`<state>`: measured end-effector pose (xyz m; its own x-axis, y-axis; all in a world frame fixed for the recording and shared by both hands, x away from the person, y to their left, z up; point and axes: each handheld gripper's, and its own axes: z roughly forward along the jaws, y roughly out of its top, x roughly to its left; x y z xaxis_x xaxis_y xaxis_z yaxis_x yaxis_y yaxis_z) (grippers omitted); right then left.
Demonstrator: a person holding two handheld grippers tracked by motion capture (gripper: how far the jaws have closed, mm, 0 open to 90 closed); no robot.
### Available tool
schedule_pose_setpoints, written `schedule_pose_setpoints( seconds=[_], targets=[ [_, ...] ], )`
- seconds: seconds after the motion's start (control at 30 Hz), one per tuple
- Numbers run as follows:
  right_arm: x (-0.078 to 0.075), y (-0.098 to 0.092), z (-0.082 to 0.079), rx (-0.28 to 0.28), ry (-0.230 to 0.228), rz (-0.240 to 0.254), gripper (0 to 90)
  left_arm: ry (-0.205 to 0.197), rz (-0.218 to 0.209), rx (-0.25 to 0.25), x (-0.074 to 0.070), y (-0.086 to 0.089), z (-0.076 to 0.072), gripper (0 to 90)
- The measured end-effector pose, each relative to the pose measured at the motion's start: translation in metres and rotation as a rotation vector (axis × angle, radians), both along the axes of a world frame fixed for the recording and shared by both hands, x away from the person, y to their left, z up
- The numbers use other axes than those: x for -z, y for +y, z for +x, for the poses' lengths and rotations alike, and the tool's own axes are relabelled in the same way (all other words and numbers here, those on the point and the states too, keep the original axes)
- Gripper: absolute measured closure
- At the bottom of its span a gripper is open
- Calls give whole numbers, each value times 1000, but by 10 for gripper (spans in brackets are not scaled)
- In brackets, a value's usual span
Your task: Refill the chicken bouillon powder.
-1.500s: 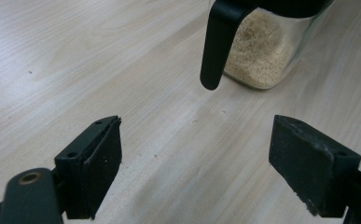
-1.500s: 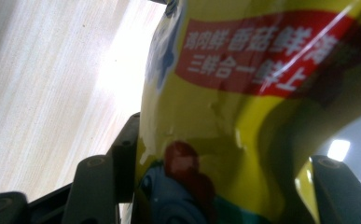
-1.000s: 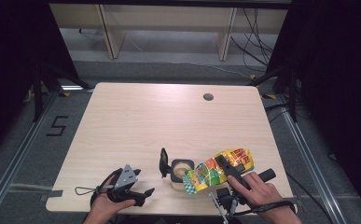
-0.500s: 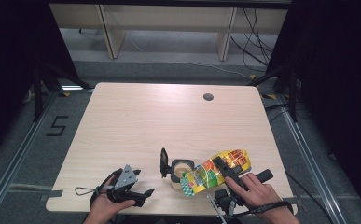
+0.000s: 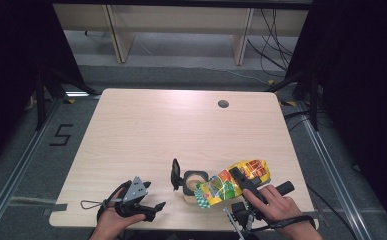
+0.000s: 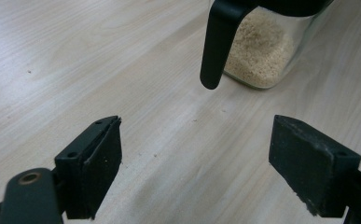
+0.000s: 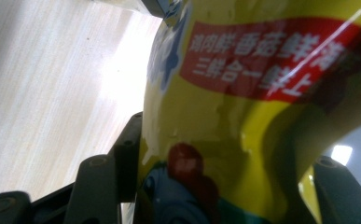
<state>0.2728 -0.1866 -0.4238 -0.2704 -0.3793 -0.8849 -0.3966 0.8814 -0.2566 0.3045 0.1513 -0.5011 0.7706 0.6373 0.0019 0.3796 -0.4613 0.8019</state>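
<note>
At table's 6 o'clock edge, right gripper [image 5: 234, 178] pinches seasoning bag [image 5: 231, 182] over glass jar [image 5: 195, 181]. Bag's soft, slippery: grip mid-body. Left gripper [image 5: 157, 205] jaws spread, empty.

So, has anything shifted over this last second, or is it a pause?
Nothing visibly changed. The right claw still holds the yellow bag tipped over the open jar, and the left claw stays open near the table edge, apart from the jar.

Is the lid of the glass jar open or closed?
Open. The jar shows its round mouth from above, and its black lid stands flipped up at the side.
</note>
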Motion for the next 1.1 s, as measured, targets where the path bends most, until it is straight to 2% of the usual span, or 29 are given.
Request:
schedule_pose_setpoints(
  seconds=[0.03, 0.07, 0.1, 0.13, 0.17, 0.2, 0.23, 0.27, 0.3, 0.33, 0.37, 0.4, 0.43, 0.47, 0.5, 0.57, 0.6, 0.63, 0.73, 0.77, 0.8, 0.83, 0.9, 0.93, 0.97, 1.03, 1.07, 1.1],
  targets=[
    [1, 0, 0, -2, -3, 3, 450, 1, -9, -6, 1, 0, 0, 168],
    [2, -1, -1, 21, 10, 16, 451, 3, -7, -9, 2, 0, 0, 168],
    [2, 0, -1, 18, 0, -4, 451, 5, -10, -14, 2, -1, 0, 168],
    [2, 0, -1, 28, 3, -3, 452, -4, -8, -2, 1, -1, 0, 168],
    [3, -1, 0, 15, -1, 7, 451, 10, -8, -4, 1, -1, -1, 168],
    [2, 0, 1, -4, -16, 2, 451, 4, -12, -5, 1, -1, 0, 168],
    [-1, 0, 1, -9, -10, -15, 452, 7, -4, -9, 1, 0, 0, 168],
    [-1, 0, 1, -9, -10, -15, 452, 7, -4, -9, 1, 0, 0, 168],
    [0, -1, 1, 7, -9, -1, 451, -1, 17, -3, 1, 1, 1, 168],
    [2, -2, 0, 33, -18, 22, 452, 8, -17, -14, 2, -1, 0, 168],
    [1, -2, 1, 19, -27, -5, 452, 0, 1, -2, 1, 0, 0, 168],
    [1, -1, 0, 34, -31, -15, 452, -2, -5, 4, 1, 0, 1, 168],
    [3, 1, 1, -5, -49, -52, 453, 10, -6, -12, 1, -1, 0, 168],
    [3, 1, 1, -5, -49, -52, 453, 10, -6, -12, 1, -1, 0, 168],
    [4, 1, 0, 18, -43, -43, 454, 5, -9, -8, 2, -1, 0, 168],
    [3, 1, 0, 15, -45, -54, 454, -2, 2, 5, 1, 0, 0, 168],
    [2, 1, -1, 16, -50, -55, 454, 5, -13, -7, 1, 0, 0, 168],
    [2, 1, -2, 19, -54, -35, 454, -14, 0, 10, 1, 1, 2, 168],
    [4, 1, -1, 18, -56, -46, 454, 7, -15, -15, 2, -1, 0, 168],
    [4, 3, 1, -1, -60, -67, 455, 2, 2, 7, 0, 0, 0, 168],
    [4, 3, 1, -1, -60, -67, 455, 2, 2, 7, 0, 0, 0, 168],
    [4, 1, -1, 23, -44, -54, 455, 10, -6, -7, 1, 0, 0, 168],
    [3, 0, -1, 20, -48, -50, 456, -1, -6, -5, 2, 0, 1, 168],
    [3, 0, -1, 20, -48, -50, 456, 7, -22, -20, 2, -2, 0, 168],
    [4, 0, 0, 26, -49, -50, 456, 2, 2, -3, 0, 0, 0, 168],
    [4, 0, 0, 28, -45, -44, 456, 7, -4, -8, 0, 0, 0, 168],
    [3, 0, 2, -12, -45, -50, 456, 8, -3, -3, 1, 0, 1, 168],
    [2, 0, 2, 5, -38, -50, 456, 4, -8, -7, 2, -1, 1, 168]
  ],
)
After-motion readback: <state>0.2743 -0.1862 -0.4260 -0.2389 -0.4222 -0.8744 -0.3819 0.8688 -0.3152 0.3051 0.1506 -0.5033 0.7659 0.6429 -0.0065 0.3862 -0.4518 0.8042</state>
